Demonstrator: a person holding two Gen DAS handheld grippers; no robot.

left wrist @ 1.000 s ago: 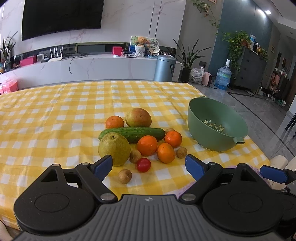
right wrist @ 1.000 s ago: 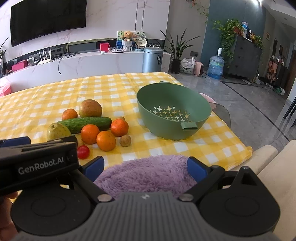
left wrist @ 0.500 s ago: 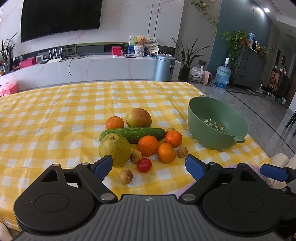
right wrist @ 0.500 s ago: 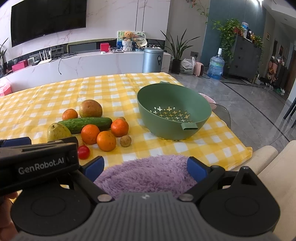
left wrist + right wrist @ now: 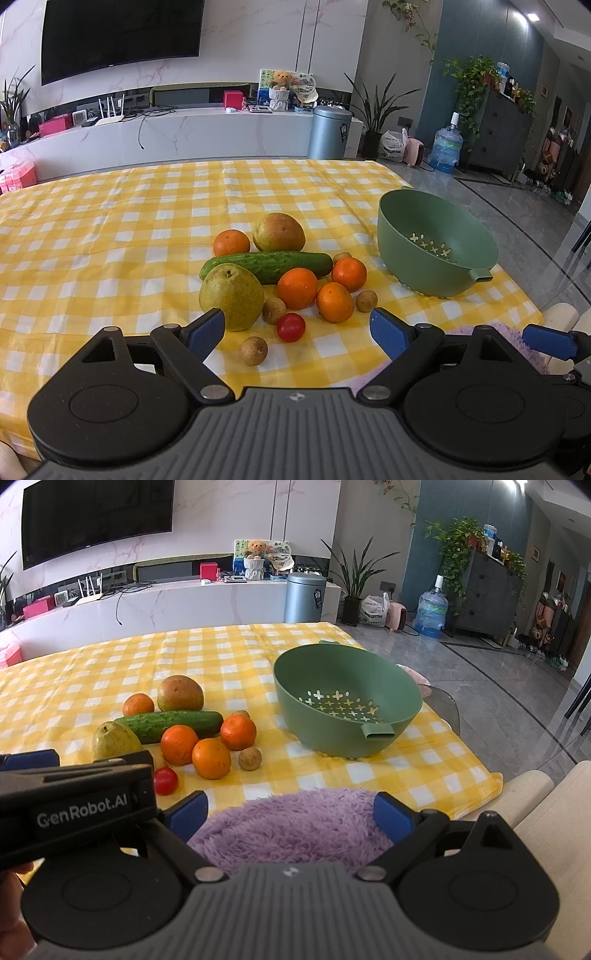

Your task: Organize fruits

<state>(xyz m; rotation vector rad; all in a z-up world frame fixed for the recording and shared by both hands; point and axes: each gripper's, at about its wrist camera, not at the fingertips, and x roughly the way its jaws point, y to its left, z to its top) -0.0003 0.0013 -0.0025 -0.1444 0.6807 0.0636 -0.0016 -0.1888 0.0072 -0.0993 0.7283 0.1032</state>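
A yellow checked tablecloth (image 5: 110, 229) carries clustered fruit ahead of the left gripper (image 5: 297, 328): a green pear (image 5: 231, 295), oranges, a cucumber (image 5: 267, 264). Both it and the right gripper (image 5: 290, 812) gape wide, empty. A green colander (image 5: 347, 716) sits beyond the right one, over a purple cushion (image 5: 291, 827).

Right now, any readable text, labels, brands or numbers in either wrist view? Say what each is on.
"GenRobot.AI": white lettering on the side of the left gripper's black body, seen in the right wrist view.
Dark sticker on the grey bin: too small to read.
Label on the water jug: blurred, unreadable.
Picture cards behind the teddy bear: nothing legible.
Nothing to read on the fruit or the green colander.
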